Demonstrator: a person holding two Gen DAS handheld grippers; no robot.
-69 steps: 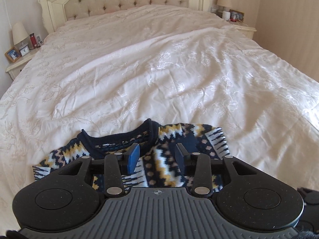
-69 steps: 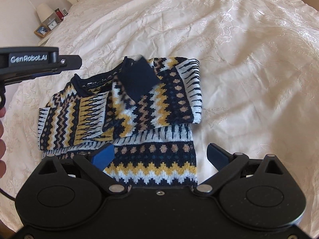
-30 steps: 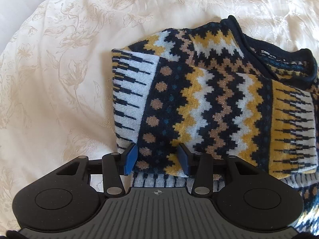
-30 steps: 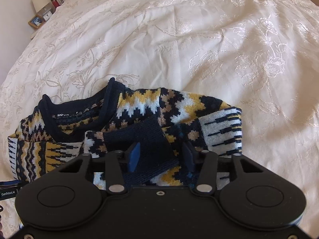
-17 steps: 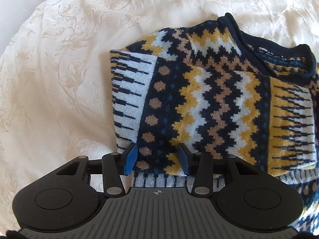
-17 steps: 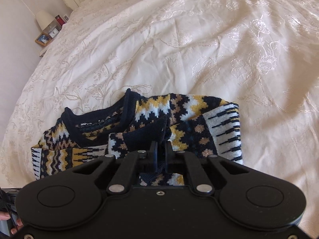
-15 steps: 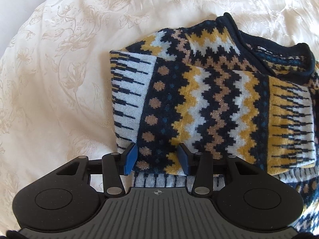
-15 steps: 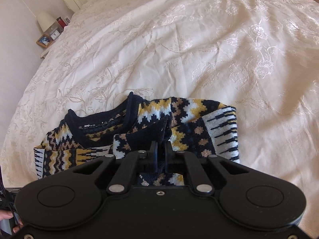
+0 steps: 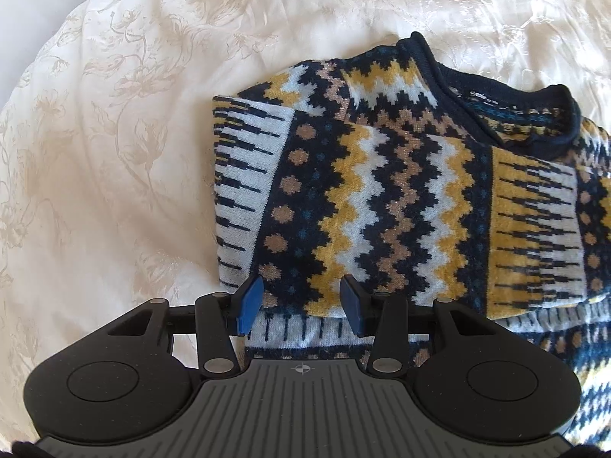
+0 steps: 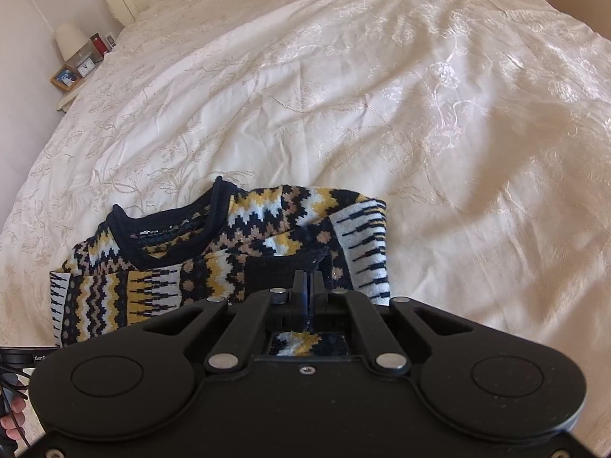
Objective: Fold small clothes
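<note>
We pinched the soft knit sweater's [image 10: 214,267] navy cuff [image 10: 282,271] in the right gripper [image 10: 307,286]; left gripper [image 9: 301,301] stood spread (straddling its folded edge).

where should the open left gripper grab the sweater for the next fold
Probably the near left edge of the sweater, just ahead of the left gripper. The folded sleeve ends there in a stacked edge on the bedspread, so coming in low from the near side lets the open jaws straddle the layers. The right gripper is shut on the dark cuff.
</note>
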